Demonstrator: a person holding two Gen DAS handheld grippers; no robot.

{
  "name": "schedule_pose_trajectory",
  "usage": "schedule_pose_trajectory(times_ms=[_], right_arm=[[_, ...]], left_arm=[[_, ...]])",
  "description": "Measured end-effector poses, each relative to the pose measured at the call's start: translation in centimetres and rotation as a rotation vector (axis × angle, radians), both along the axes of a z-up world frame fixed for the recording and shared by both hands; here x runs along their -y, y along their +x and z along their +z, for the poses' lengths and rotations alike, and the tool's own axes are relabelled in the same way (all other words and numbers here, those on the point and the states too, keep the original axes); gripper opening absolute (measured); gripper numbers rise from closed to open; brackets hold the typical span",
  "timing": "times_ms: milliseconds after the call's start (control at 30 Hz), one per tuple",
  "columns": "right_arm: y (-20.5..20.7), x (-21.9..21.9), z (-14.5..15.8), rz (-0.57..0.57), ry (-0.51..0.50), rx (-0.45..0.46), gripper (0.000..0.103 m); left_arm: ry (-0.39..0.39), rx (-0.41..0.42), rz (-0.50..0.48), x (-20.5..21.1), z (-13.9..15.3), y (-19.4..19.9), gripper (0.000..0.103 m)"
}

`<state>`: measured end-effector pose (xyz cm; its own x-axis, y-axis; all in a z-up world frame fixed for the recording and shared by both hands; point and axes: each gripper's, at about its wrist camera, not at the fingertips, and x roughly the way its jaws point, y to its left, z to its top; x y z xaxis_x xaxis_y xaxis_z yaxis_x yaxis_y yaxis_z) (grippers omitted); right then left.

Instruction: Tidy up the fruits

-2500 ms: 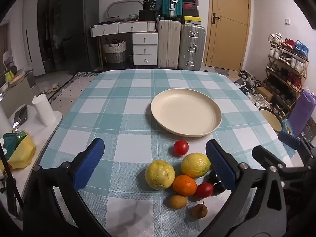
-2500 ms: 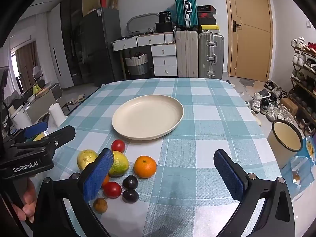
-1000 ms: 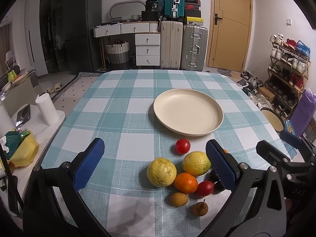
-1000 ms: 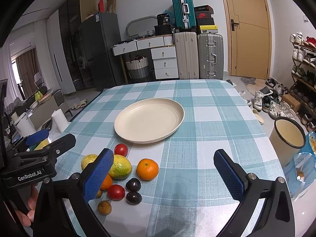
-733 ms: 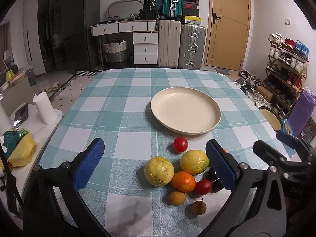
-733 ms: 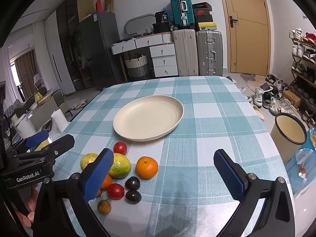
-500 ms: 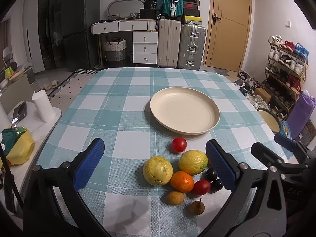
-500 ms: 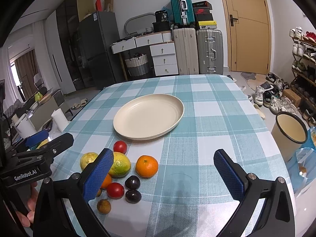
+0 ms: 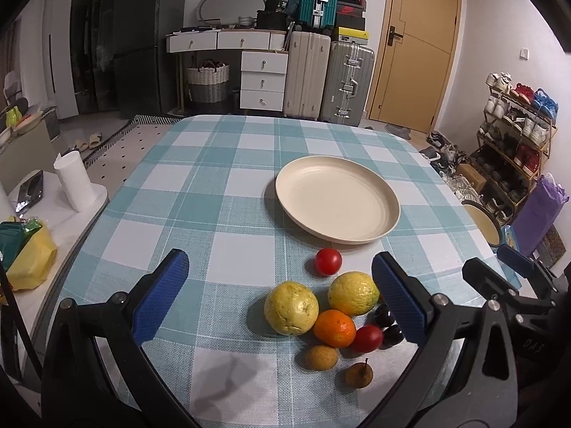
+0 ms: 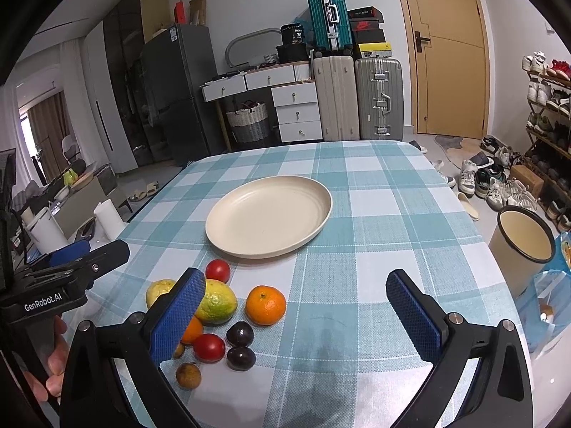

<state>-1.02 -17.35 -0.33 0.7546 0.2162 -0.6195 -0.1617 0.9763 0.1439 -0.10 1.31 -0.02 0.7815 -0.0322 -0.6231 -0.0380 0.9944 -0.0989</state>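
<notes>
Left gripper point(image 9: 282, 296): fingers wide apart, empty, held over the checked table point(image 9: 200, 192) near its front edge. Fruit cluster between and ahead of the fingers: guava point(image 9: 291, 308), lemon point(image 9: 353, 293), orange point(image 9: 334, 328), tomato point(image 9: 328, 261), plums point(image 9: 383, 315), all resting on the cloth. Plate point(image 9: 337, 203) beyond the fruit, bare. Right gripper point(image 10: 296, 306): fingers wide apart, empty, just right of the cluster; mandarin point(image 10: 266, 305) between its fingers.
</notes>
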Motion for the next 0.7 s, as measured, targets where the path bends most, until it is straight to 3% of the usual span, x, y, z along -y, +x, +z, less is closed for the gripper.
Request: schedule_pose_trajectory(times_ms=[700], right_arm=[[-0.1, -0.5, -0.4, 0.018, -0.008, -0.008, 0.103]], left_arm=[[-0.006, -0.118, -0.003, -1.5, -4.2, 2.8, 0.102]])
